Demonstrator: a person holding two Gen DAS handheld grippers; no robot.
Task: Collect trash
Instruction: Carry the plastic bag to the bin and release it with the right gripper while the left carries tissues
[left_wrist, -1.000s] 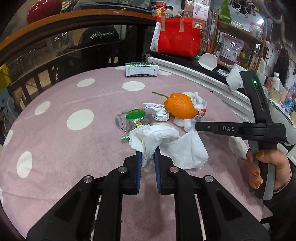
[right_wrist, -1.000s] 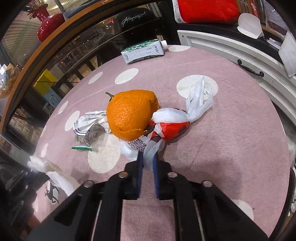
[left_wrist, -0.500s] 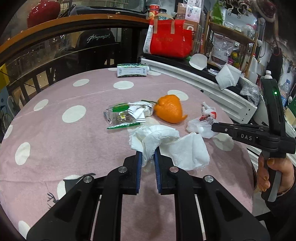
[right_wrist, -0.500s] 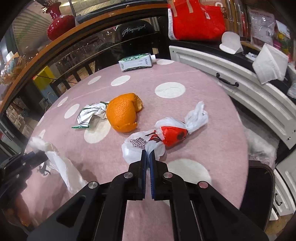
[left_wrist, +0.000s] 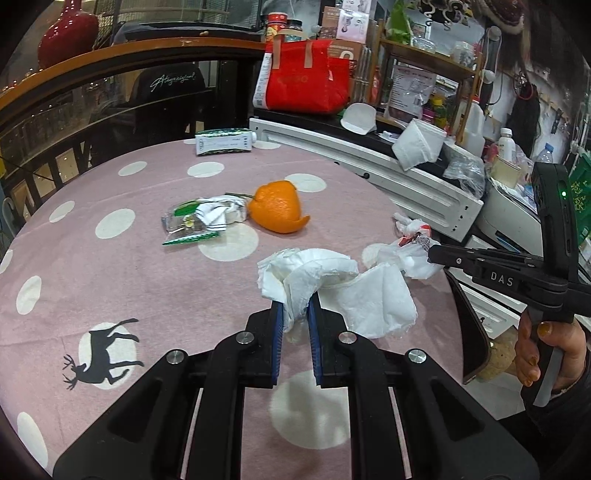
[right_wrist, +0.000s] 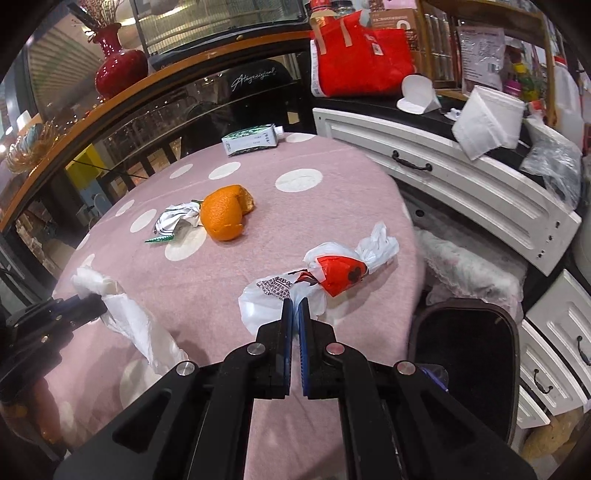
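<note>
My left gripper (left_wrist: 295, 314) is shut on a crumpled white paper towel (left_wrist: 332, 284) and holds it over the pink dotted table (left_wrist: 147, 295). The towel also shows at the left of the right wrist view (right_wrist: 125, 317). My right gripper (right_wrist: 294, 310) is shut on a white and red plastic bag (right_wrist: 325, 277), held near the table's right edge; the bag also shows in the left wrist view (left_wrist: 410, 251). An orange peel (right_wrist: 225, 212) and crumpled green and white wrappers (right_wrist: 173, 225) lie on the table further back.
A dark bin (right_wrist: 465, 354) stands on the floor just right of the table. A green and white carton (right_wrist: 251, 139) lies at the table's far edge. A white cabinet (right_wrist: 443, 177) runs along the right, with a red bag (right_wrist: 362, 55) on the counter behind.
Both grippers have pulled back and to the right with their loads. The plastic bag has come away from the orange peel, which stays on the table with the wrappers.
</note>
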